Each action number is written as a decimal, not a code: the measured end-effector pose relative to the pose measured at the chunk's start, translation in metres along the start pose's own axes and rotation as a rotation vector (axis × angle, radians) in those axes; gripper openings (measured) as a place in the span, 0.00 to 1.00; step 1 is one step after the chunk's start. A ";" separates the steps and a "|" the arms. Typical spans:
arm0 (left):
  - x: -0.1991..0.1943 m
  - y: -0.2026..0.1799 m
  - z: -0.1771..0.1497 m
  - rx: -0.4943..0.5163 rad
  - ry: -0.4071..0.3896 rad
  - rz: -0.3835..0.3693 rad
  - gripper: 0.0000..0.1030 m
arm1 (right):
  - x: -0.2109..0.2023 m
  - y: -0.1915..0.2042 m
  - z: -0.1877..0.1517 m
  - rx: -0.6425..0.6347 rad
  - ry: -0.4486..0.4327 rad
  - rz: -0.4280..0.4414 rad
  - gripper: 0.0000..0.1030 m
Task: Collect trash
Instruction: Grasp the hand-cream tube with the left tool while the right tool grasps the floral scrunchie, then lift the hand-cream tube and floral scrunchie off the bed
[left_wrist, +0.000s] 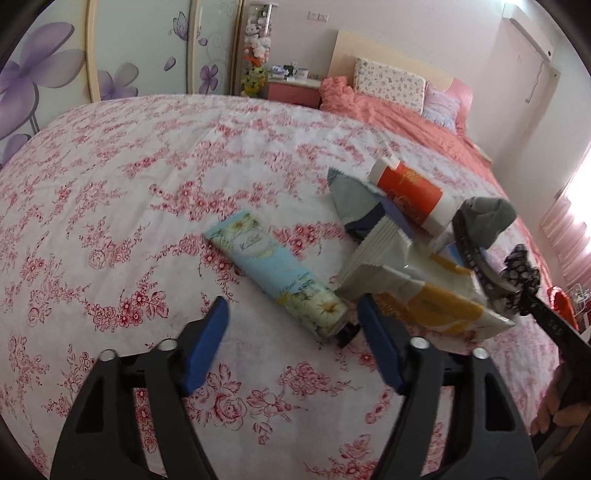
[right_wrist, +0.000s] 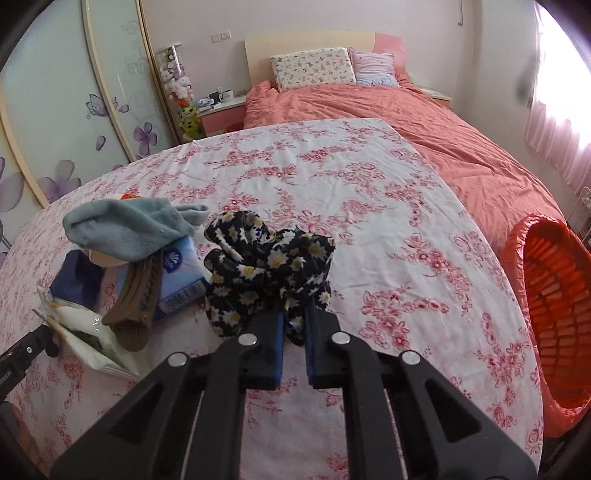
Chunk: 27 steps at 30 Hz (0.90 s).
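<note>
Our right gripper (right_wrist: 293, 325) holds the black daisy-print fabric scrunchie (right_wrist: 267, 269) firmly. Our left gripper (left_wrist: 291, 325) is wide near the pale blue flowered tube (left_wrist: 277, 273); we should close on its middle.

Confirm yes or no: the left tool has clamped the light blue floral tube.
No: the left tool stands open, the light blue floral tube lying untouched ahead of it.

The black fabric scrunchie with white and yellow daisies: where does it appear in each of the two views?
Left wrist view: the black daisy-print fabric scrunchie is at the far right edge, small, at the tip of the right gripper.
Right wrist view: the scrunchie is at the centre, large, pinched between the shut blue pads.
Shared landmark: the brown plastic hair claw clip, beside the scrunchie in both views.
</note>
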<state>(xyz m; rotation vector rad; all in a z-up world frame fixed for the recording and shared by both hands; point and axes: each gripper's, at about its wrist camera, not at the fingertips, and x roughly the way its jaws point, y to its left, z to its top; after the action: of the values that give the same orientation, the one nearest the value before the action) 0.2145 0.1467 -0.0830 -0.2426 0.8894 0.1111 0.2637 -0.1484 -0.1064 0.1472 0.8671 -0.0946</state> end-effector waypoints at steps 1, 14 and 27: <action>-0.001 0.001 0.000 0.004 -0.008 0.003 0.62 | 0.000 0.000 0.000 0.003 0.000 0.000 0.10; 0.016 0.018 0.022 0.094 -0.024 0.089 0.45 | -0.001 -0.005 0.000 0.004 -0.008 -0.001 0.23; 0.020 0.005 0.026 0.141 -0.021 0.050 0.31 | 0.008 0.011 0.006 -0.002 0.017 0.059 0.13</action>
<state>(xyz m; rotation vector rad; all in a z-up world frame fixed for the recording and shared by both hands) 0.2459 0.1578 -0.0836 -0.0873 0.8785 0.0969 0.2747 -0.1386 -0.1080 0.1719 0.8786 -0.0371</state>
